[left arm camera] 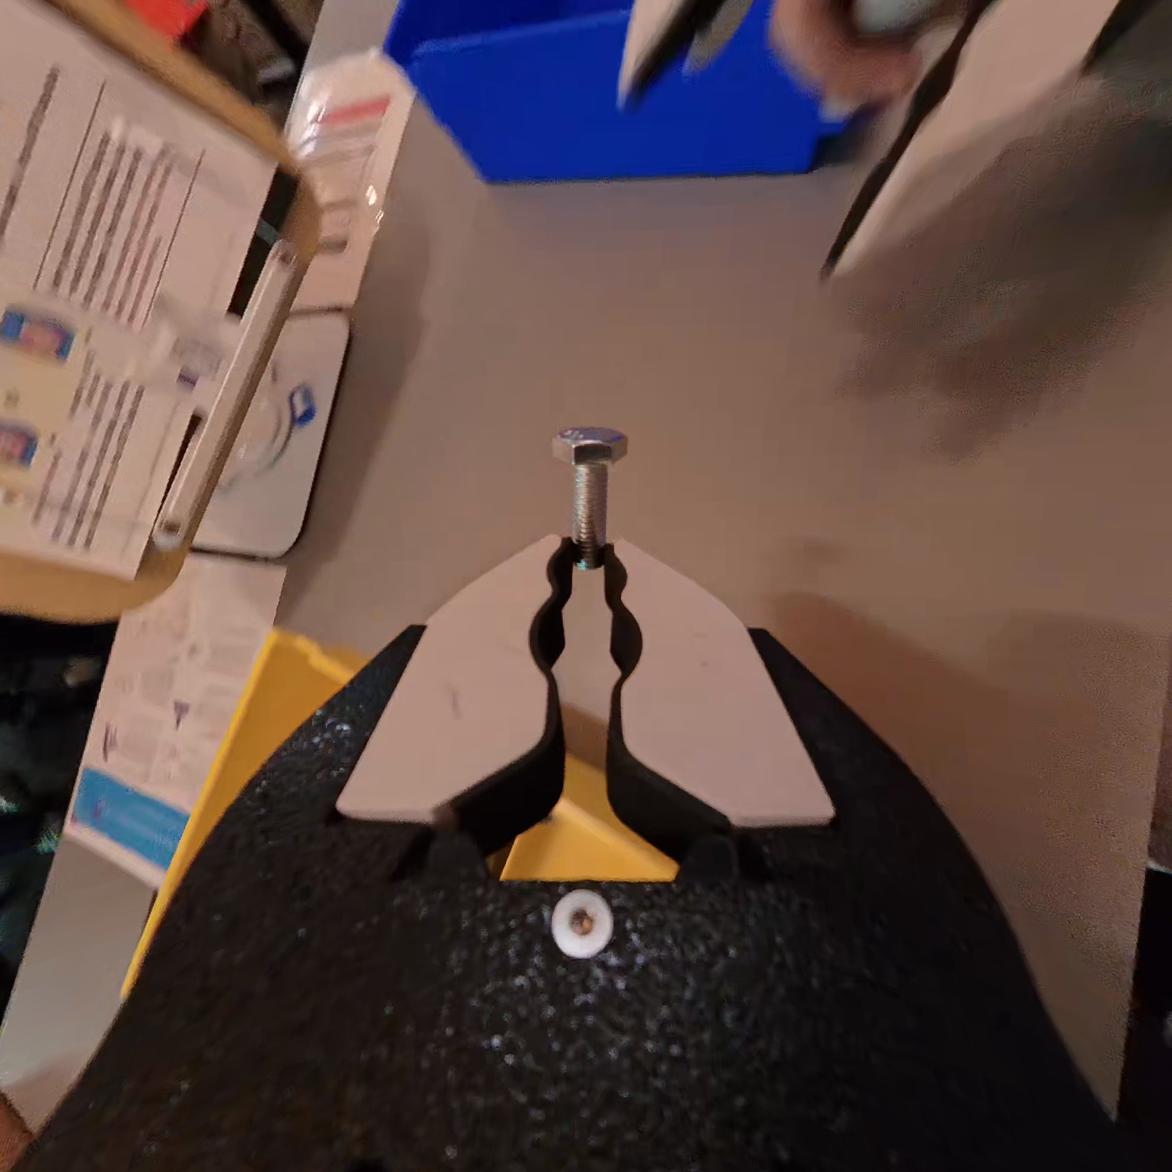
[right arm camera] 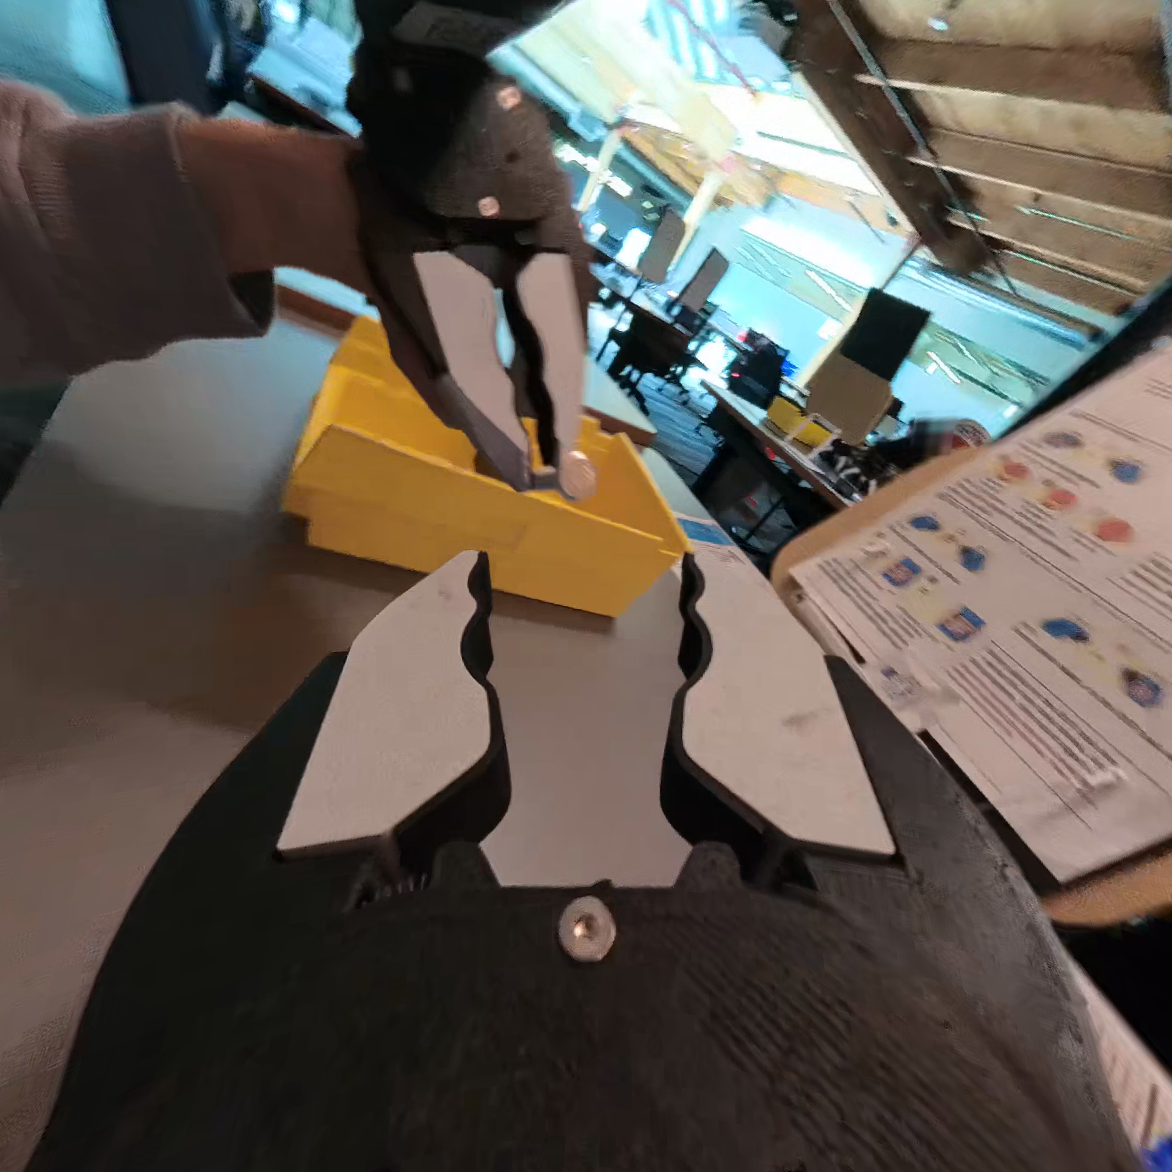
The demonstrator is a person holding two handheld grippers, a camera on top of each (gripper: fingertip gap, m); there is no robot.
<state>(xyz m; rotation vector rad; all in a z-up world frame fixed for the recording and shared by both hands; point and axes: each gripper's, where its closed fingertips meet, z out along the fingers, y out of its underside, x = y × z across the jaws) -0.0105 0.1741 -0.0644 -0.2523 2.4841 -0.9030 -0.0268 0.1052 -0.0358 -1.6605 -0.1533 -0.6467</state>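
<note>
Bolt pinched by left jaws; right apparently bare.

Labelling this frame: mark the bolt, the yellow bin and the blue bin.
bolt (left arm camera: 590, 501), left wrist view, on the threaded shank above the fingertips.
yellow bin (right arm camera: 482, 526), right wrist view, on its near side wall.
blue bin (left arm camera: 609, 127), left wrist view, on its front wall.

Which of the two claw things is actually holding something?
The left gripper: its fingertips pinch the threaded end of a silver hex-head bolt. The right gripper stands open, with only bare table between its fingers.
</note>
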